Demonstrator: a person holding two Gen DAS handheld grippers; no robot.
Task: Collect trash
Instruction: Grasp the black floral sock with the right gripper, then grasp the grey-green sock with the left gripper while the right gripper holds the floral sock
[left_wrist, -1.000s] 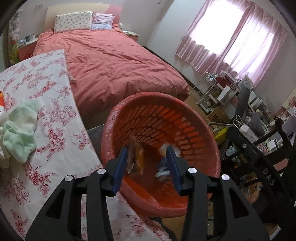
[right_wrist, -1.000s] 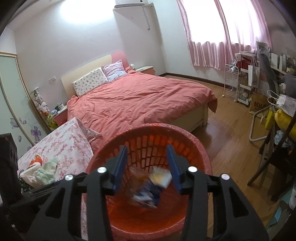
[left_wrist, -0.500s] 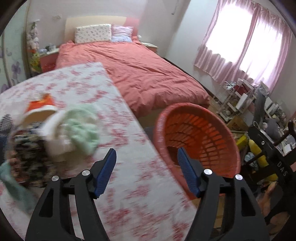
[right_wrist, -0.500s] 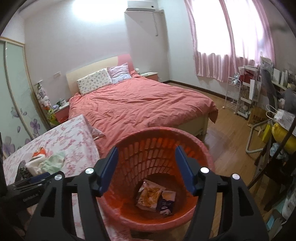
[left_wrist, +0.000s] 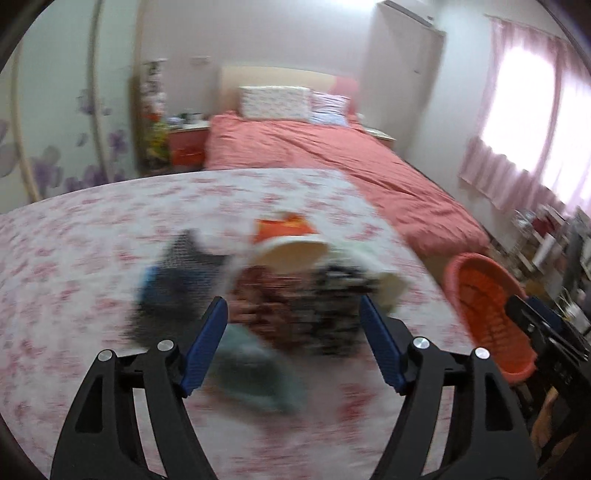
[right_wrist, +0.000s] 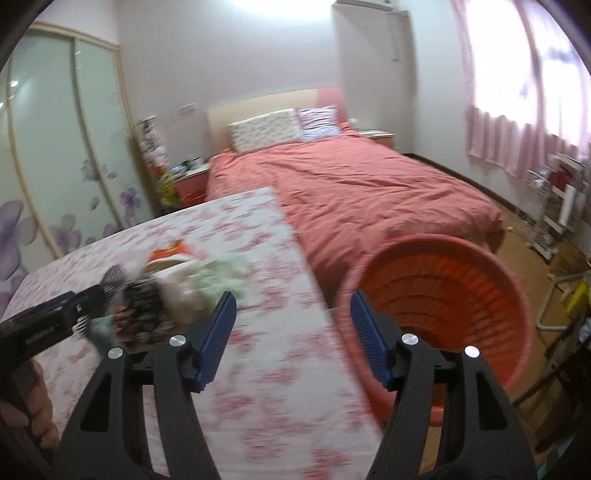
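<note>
A blurred pile of trash lies on the floral tablecloth (left_wrist: 74, 258): an orange-and-white paper cup (left_wrist: 288, 240), a dark mesh piece (left_wrist: 181, 273), patterned wrappers (left_wrist: 295, 310) and a teal scrap (left_wrist: 255, 376). My left gripper (left_wrist: 295, 347) is open and empty just in front of the pile. The red basket (right_wrist: 443, 295) stands off the table's right edge; it also shows in the left wrist view (left_wrist: 484, 295). My right gripper (right_wrist: 291, 339) is open and empty, over the table edge between the pile (right_wrist: 177, 284) and the basket.
A bed with a red cover (right_wrist: 369, 192) lies behind the table. A wardrobe with flower-print doors (right_wrist: 55, 166) stands at the left. Shelves and clutter (right_wrist: 557, 199) stand at the right by the pink curtains. Wooden floor surrounds the basket.
Both grippers have opened wider and swung left from over the basket toward the table. The wrappers dropped into the basket. The left gripper now faces the pile.
</note>
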